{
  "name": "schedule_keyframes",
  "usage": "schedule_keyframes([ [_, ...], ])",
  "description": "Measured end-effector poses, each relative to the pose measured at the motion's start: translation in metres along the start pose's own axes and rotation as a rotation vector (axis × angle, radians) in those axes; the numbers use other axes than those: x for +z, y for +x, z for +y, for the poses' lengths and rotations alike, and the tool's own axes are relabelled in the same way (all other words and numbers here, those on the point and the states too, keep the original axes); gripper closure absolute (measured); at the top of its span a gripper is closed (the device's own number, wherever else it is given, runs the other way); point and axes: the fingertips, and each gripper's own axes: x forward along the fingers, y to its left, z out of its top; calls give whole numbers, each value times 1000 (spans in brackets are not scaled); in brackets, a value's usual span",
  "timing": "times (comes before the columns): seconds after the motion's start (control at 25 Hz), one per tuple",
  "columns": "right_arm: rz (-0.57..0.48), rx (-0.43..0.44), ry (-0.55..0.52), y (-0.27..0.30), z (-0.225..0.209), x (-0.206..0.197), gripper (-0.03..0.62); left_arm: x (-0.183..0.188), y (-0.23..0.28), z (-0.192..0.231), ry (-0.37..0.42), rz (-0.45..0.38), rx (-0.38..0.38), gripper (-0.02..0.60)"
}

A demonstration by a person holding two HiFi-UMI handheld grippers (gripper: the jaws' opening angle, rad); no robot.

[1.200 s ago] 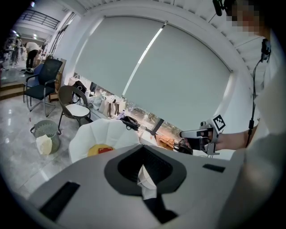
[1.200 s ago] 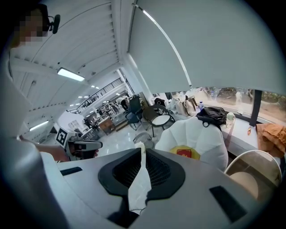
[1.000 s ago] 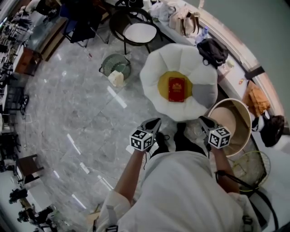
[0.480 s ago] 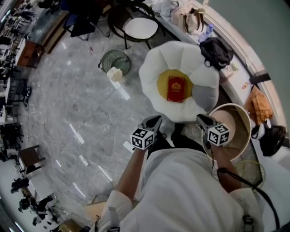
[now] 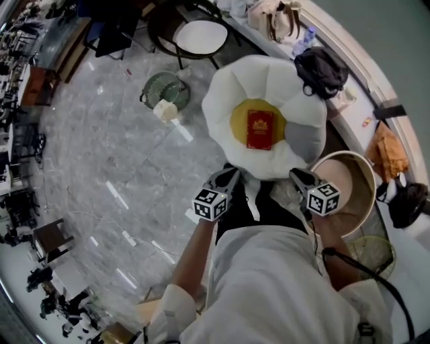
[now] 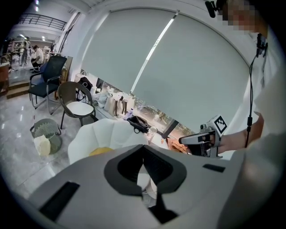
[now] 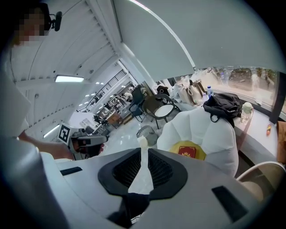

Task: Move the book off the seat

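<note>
A red book (image 5: 259, 130) lies flat on the yellow middle cushion (image 5: 236, 121) of a white petal-shaped seat (image 5: 232, 87). Both grippers hover at the seat's near edge, short of the book. My left gripper (image 5: 227, 179) is shut and holds nothing. My right gripper (image 5: 296, 177) is also shut with nothing in it. In the right gripper view the book (image 7: 187, 152) shows on the seat (image 7: 210, 129) past the closed jaws (image 7: 144, 151), and the left gripper (image 7: 102, 139) shows at left. The left gripper view catches the seat (image 6: 107, 134) and the right gripper (image 6: 184, 140).
A round tan tub (image 5: 366, 178) stands right of the seat, against my right gripper. A black bag (image 5: 321, 67) and a handbag (image 5: 275, 20) sit on the ledge behind. A green bin (image 5: 164, 91) and a chair (image 5: 198, 33) stand at far left on the marble floor.
The head view has shifted slightly and the seat sits a little higher in it. Both grippers hold near the seat's front edge, still shut. The book has not moved.
</note>
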Motion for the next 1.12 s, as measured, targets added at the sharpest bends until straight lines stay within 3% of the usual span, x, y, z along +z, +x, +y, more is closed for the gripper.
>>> schedule_keyframes([
  [0.4, 23, -63, 40, 55, -39, -3, 541, -3, 55, 57, 15, 63, -51, 577],
  [0.72, 39, -94, 87, 114, -73, -24, 521, -47, 101, 112, -6, 131, -70, 572],
  [1.12, 73, -118, 125, 189, -130, -71, 482, -108, 168, 163, -40, 192, -93, 511],
])
